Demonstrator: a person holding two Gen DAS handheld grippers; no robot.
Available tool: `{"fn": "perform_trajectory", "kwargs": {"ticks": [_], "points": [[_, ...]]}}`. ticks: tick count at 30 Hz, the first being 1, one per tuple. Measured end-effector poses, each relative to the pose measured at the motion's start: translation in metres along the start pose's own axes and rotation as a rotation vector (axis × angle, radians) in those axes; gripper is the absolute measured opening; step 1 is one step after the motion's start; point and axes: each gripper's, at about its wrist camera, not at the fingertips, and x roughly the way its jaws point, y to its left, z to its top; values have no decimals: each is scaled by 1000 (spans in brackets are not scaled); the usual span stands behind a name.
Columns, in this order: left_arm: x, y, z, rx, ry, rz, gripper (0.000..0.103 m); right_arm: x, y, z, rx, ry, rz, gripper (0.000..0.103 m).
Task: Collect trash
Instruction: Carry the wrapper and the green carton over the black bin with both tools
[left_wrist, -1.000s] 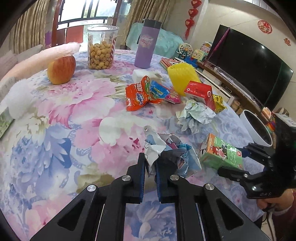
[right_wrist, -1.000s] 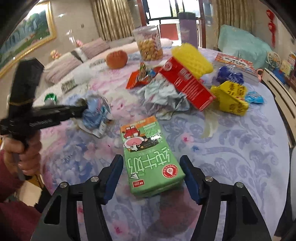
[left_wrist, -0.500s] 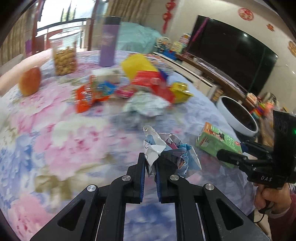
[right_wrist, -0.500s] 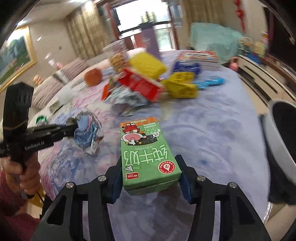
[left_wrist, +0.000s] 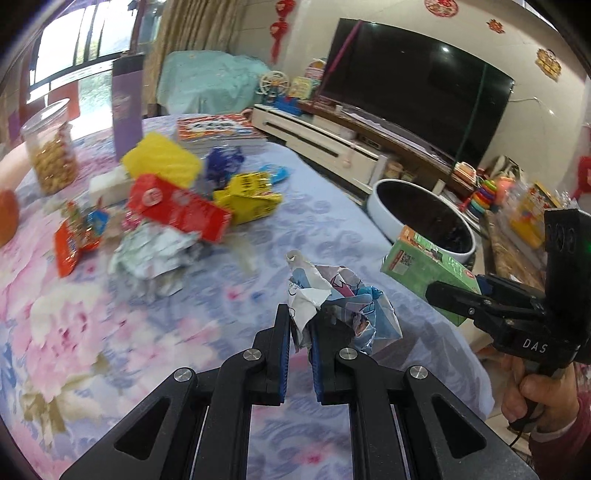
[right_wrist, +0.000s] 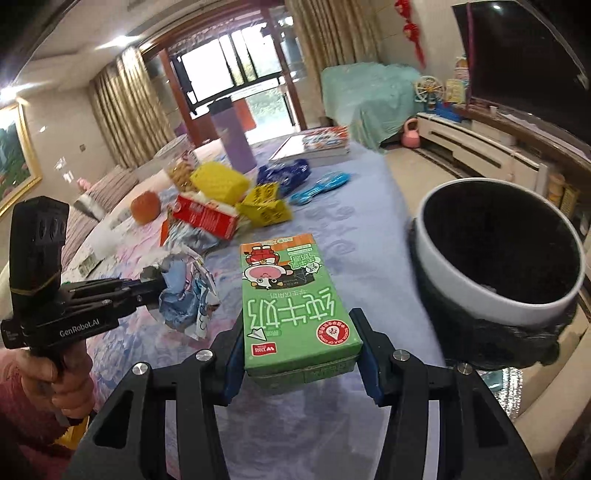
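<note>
The right gripper (right_wrist: 301, 354) clamps the green carton (right_wrist: 295, 302) lengthwise, nearest the bin (right_wrist: 496, 295), which sits just right of it off the table edge, while the left gripper (left_wrist: 300, 332) pinches the crumpled wrapper (left_wrist: 343, 306) farther back over the table (left_wrist: 332, 221).

A home living room: television (left_wrist: 413, 92), curtains (right_wrist: 129, 107), floral-clothed table (left_wrist: 92, 295).

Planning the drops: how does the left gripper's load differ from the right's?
The crumpled wrapper is soft, shapeless, pinched at one edge by narrow jaws; the green milk carton is a rigid box, clamped across its width by wide jaws. Both are lifted near the white bin.
</note>
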Motion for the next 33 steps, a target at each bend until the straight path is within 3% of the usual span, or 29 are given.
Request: {"fn": "perform_trajectory", "kwargs": {"ticks": [17, 33], "points": [[54, -59, 44, 92, 6, -64, 9, -41, -67, 6, 90, -61, -117, 52], [112, -99, 87, 148, 24, -105, 9, -49, -116, 16, 153, -64, -187, 51]]}}
